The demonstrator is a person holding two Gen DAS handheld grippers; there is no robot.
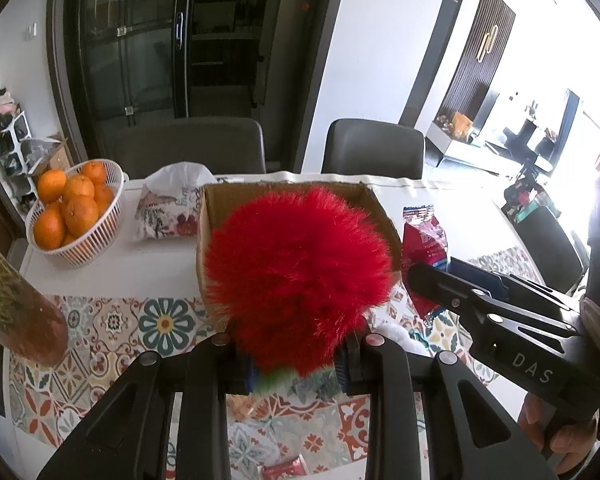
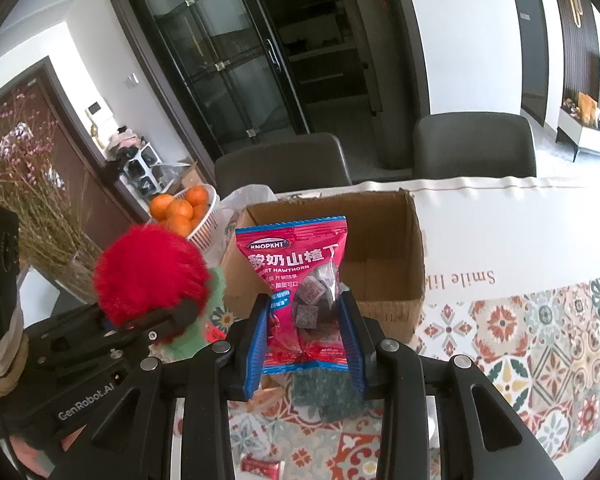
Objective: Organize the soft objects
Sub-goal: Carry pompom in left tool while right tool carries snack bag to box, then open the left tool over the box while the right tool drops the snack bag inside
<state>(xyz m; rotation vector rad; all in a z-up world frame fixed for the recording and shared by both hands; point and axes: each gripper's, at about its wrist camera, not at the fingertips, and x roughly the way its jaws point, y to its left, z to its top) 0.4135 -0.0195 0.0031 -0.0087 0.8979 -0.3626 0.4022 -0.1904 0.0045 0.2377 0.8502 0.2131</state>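
Observation:
My left gripper [image 1: 296, 354] is shut on a fluffy red pompom toy [image 1: 298, 276] with a green part below, held just in front of an open cardboard box [image 1: 288, 192]. In the right wrist view the toy [image 2: 150, 276] hangs left of the box [image 2: 380, 248]. My right gripper [image 2: 304, 340] is shut on a red hawthorn snack bag [image 2: 300, 292] and holds it upright before the box. From the left wrist view the right gripper [image 1: 432, 276] and the bag [image 1: 424, 240] sit right of the box.
A white basket of oranges [image 1: 74, 216] and a printed tissue pack [image 1: 172, 208] stand left of the box. A vase with dried flowers [image 2: 40, 216] is at far left. Small red candy wrappers [image 2: 260, 468] lie on the patterned tablecloth [image 2: 520, 340]. Two grey chairs [image 1: 374, 148] stand behind the table.

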